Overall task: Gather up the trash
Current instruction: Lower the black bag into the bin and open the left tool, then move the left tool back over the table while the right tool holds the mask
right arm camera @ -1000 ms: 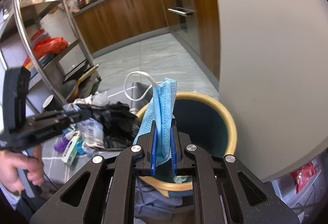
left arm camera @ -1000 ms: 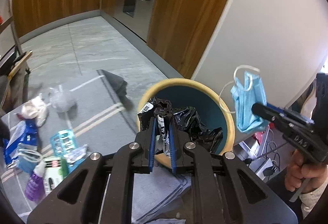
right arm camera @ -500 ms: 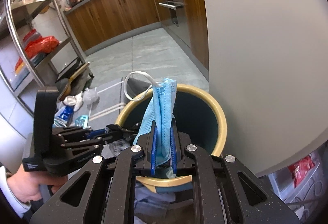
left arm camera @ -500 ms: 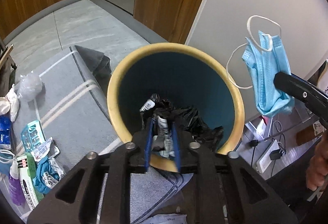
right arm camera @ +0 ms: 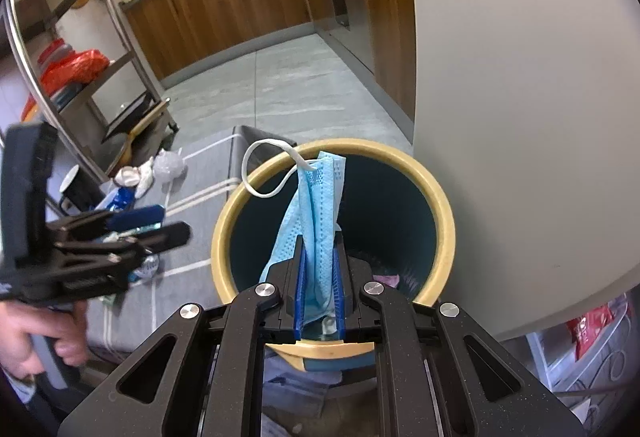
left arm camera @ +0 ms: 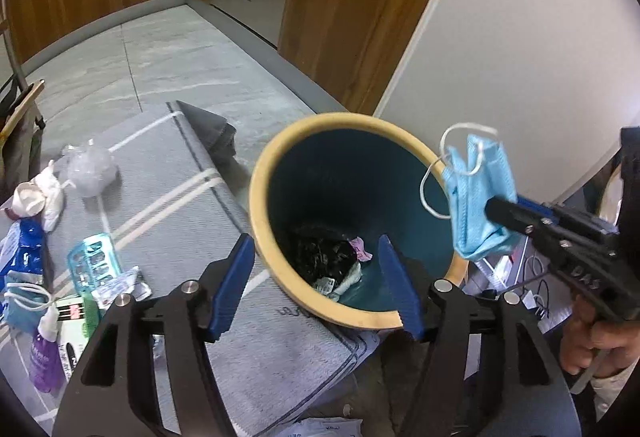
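Gone from between the left gripper's (left arm camera: 316, 283) blue pads is the black bag with its crumpled wrappers, which a second ago was pinched there above the bin; its jaws have just been opening and now stand wide apart with nothing between them, one pad outside the bin's near rim and the other over its mouth. That black bag (left arm camera: 324, 257) now lies at the bottom of the teal bin (left arm camera: 276, 257) with the tan rim, beside a scrap of pink and some white paper. To the right, the right gripper (right arm camera: 318, 279) is clamped on a blue face mask (right arm camera: 320, 213), which stands up from the pads over the bin's opening, its white ear loop arching toward the far left rim. More litter lies on the grey mat (left arm camera: 172, 205) well to the left of the bin.
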{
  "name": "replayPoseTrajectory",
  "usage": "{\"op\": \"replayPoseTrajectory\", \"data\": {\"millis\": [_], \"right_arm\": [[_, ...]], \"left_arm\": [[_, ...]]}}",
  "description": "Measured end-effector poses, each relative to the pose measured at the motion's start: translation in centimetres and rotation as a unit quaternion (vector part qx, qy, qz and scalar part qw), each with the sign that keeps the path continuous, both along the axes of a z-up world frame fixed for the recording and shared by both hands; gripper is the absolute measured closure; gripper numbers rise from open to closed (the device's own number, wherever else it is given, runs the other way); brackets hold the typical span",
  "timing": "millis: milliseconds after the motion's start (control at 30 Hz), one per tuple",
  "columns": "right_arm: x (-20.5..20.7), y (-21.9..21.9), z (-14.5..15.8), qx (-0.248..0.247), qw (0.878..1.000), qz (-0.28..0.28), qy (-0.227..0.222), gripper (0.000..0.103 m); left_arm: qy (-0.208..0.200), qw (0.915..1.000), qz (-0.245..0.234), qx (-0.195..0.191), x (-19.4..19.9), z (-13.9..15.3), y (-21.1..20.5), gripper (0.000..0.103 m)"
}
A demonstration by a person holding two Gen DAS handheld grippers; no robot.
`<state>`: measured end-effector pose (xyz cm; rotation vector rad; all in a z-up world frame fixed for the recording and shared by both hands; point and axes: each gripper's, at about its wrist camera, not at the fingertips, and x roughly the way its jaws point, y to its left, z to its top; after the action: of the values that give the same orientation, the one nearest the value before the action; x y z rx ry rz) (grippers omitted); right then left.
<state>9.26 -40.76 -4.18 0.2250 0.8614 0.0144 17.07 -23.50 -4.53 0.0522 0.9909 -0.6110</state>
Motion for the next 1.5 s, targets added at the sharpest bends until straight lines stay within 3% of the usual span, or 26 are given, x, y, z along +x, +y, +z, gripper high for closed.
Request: {"op": "replayPoseTrajectory", "data": {"millis": [133,233,367,433,900,1500], "right_arm": [[0.5,0.3,-0.4,-0.004,1.0,0.002,0.009,0.09],[0.9,0.5,-0.7,-0.008,1.0,0.001,0.016,0.084],[1.1,0.9,-0.6,-0.007,1.0,-0.004,0.015,0.066],[1.1,1.1,-0.6,-0.006,1.0,-0.001,0.013,0.064],[2.1,4.5,0.3,0.008,0.999,0.034,0.001,0.044],[4.2,12.9,0.7,0.016,0.994,0.112,0.004,0.042]], "left_arm": [[-0.008,0.9998,0.012,-0.01,-0.2,1.5,1.6,0.032],[-0.015,0.9995,0.023,-0.015,-0.2,2.4,2.8,0.028],[-0.023,0.9988,0.04,-0.017,-0.5,3.6,4.8,0.024],[-0.026,0.9982,0.051,-0.016,-0.5,3.9,6.1,0.023],[-0.028,0.9916,0.127,0.001,-1.5,3.2,14.9,0.022],[0.003,0.9648,0.262,0.016,-1.5,-0.6,27.3,0.022]]}}
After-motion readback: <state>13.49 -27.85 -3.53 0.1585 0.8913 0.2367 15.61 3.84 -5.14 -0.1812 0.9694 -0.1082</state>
